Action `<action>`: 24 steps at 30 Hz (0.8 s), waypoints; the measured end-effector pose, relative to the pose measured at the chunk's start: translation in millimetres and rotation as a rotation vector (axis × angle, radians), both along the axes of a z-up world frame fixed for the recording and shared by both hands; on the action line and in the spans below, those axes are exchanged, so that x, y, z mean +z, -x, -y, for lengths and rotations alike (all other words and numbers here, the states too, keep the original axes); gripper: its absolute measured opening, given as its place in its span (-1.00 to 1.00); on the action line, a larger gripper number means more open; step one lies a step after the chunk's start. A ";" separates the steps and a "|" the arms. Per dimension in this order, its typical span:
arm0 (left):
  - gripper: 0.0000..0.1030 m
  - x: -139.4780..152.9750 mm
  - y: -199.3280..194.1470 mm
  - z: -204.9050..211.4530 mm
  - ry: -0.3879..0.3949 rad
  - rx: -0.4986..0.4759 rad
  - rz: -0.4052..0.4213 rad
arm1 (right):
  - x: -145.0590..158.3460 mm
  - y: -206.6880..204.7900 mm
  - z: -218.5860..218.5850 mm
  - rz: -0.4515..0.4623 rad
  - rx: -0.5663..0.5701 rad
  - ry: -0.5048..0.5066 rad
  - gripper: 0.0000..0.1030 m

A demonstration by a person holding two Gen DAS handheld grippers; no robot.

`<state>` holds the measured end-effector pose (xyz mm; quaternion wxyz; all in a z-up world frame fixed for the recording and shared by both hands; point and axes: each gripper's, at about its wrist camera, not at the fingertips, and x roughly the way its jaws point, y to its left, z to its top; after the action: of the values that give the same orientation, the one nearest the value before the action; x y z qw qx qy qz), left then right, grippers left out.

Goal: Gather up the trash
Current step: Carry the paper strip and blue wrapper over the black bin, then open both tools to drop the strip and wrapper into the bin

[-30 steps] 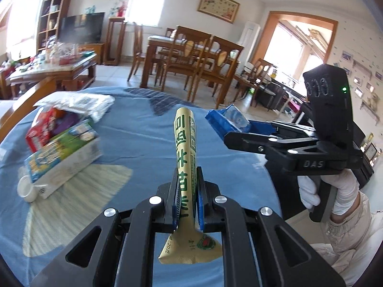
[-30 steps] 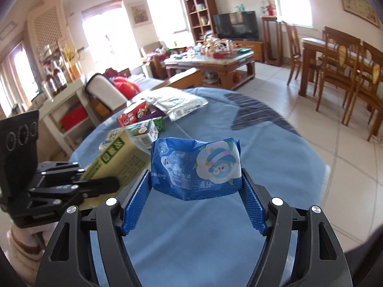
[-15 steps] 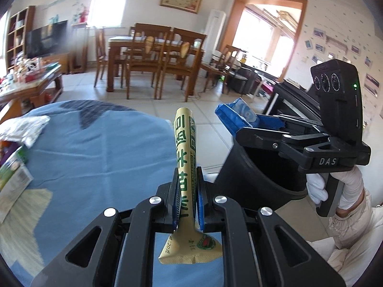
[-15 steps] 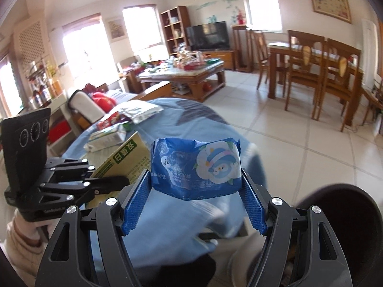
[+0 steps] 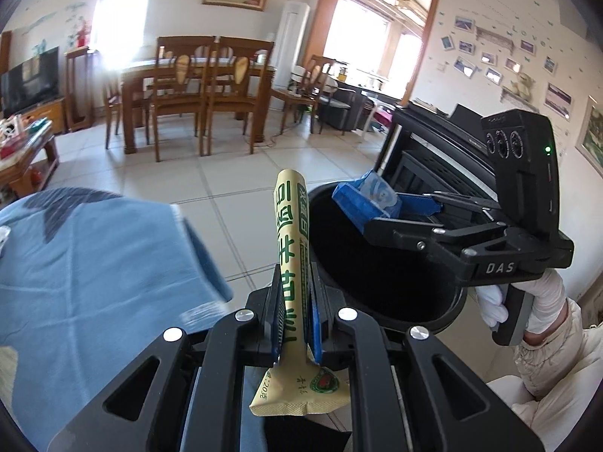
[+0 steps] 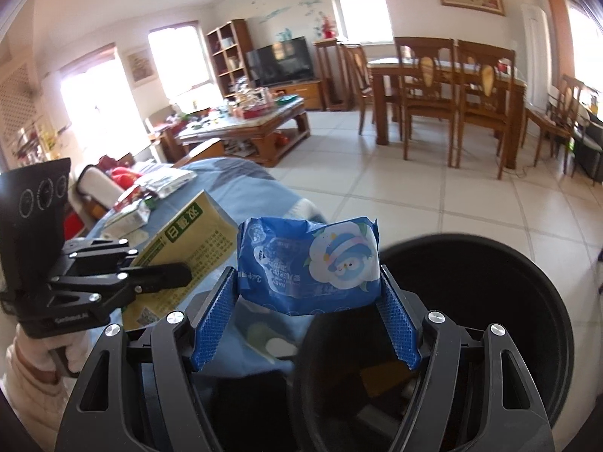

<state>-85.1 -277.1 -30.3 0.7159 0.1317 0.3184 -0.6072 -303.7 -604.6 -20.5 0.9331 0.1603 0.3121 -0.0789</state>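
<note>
My left gripper (image 5: 296,301) is shut on a flattened yellow-green drink carton (image 5: 292,248), held edge-on beside the rim of a black trash bin (image 5: 414,303). The carton also shows in the right wrist view (image 6: 188,241). My right gripper (image 6: 307,312) is shut on a blue wet-wipe packet (image 6: 307,263) and holds it over the bin's near rim (image 6: 490,245). In the left wrist view the right gripper (image 5: 380,203) hangs above the bin's opening with the packet (image 5: 373,190) in it.
A table with a blue cloth (image 5: 94,256) lies to the left, with more wrappers and cartons (image 6: 150,196) on its far side. A black piano (image 5: 433,150) stands behind the bin. Dining chairs (image 5: 211,86) and tiled floor (image 6: 433,196) lie beyond.
Both grippers have swung away from the table toward the black bin, still holding their items. The right gripper now hangs over the bin's opening.
</note>
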 end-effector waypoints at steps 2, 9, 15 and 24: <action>-0.75 -1.6 7.3 11.7 -0.004 -0.025 -0.001 | -4.6 10.6 10.0 -0.004 -0.018 -0.008 0.40; -0.75 -14.3 25.8 46.4 -0.033 -0.099 -0.013 | -23.4 48.5 44.4 -0.029 -0.102 -0.032 0.40; -0.75 -25.8 41.1 74.3 -0.064 -0.154 -0.013 | -41.0 70.3 65.8 -0.059 -0.160 -0.036 0.40; -0.75 -42.7 48.9 94.8 -0.114 -0.197 -0.006 | -65.8 83.9 85.9 -0.090 -0.189 -0.058 0.40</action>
<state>-134.0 -371.9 -72.9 0.6431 0.2009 0.3400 -0.6561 -387.6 -690.5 -86.3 0.9015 0.2123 0.3394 -0.1648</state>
